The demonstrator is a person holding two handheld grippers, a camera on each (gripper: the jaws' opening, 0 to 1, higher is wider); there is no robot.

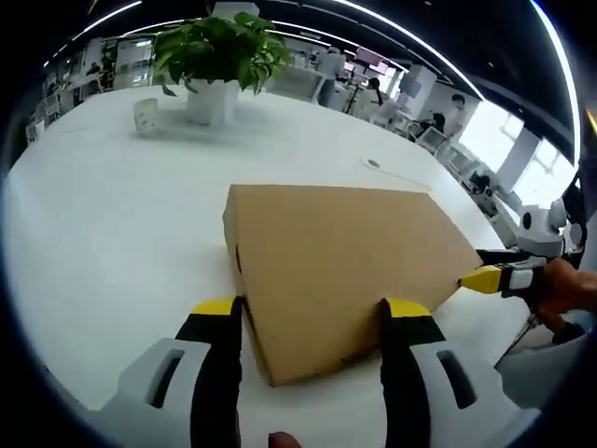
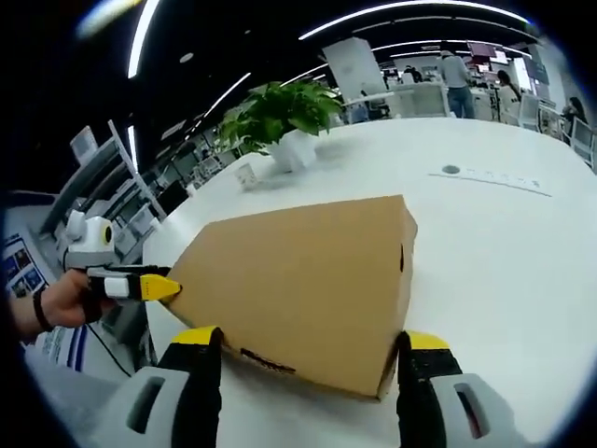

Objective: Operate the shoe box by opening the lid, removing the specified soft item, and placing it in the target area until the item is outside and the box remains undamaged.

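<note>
A closed cardboard box (image 1: 340, 271) is seen at the centre of the white tabletop (image 1: 103, 224). The left hand-held gripper (image 1: 312, 308) is spread wide around its near corner, and the right hand-held gripper (image 2: 312, 341) likewise straddles an end, released.

A potted plant (image 1: 219, 56) stands at the upper left.

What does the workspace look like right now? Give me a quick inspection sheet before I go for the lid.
Surface: white table, mostly bare.
Job's things: brown shoe box, lid closed, lying flat; soft item not seen.
Clutter: potted plant and small white cup at the far side.
Grippers: left gripper open, jaws straddling one box end; right gripper open, straddling the opposite end.
Cables: thin cord below the hand, off the table edge.
Surroundings: open office, desks, people, ceiling light strips.
</note>
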